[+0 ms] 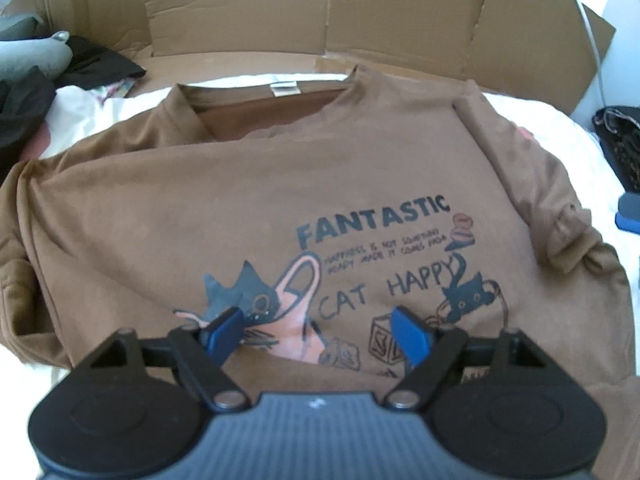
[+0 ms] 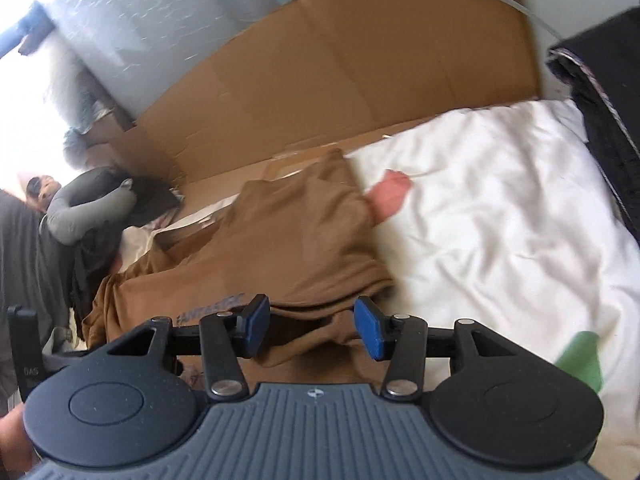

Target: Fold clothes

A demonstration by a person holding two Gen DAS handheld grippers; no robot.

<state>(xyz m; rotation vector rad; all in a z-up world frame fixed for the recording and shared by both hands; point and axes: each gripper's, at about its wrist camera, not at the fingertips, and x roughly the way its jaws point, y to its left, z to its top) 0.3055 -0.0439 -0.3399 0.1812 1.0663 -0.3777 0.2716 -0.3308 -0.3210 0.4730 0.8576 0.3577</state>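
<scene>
Left wrist view: the left gripper (image 1: 318, 330) hovers, jaws apart and empty, over the brown cat-print sweatshirt (image 1: 280, 208) lying face-up below the cardboard sheet (image 1: 320, 8).

Right wrist view: the right gripper (image 2: 310, 326) stands apart, clamping nothing, at the sweatshirt's folded sleeve (image 2: 320, 236); best to smooth that fold flat before the next one
</scene>
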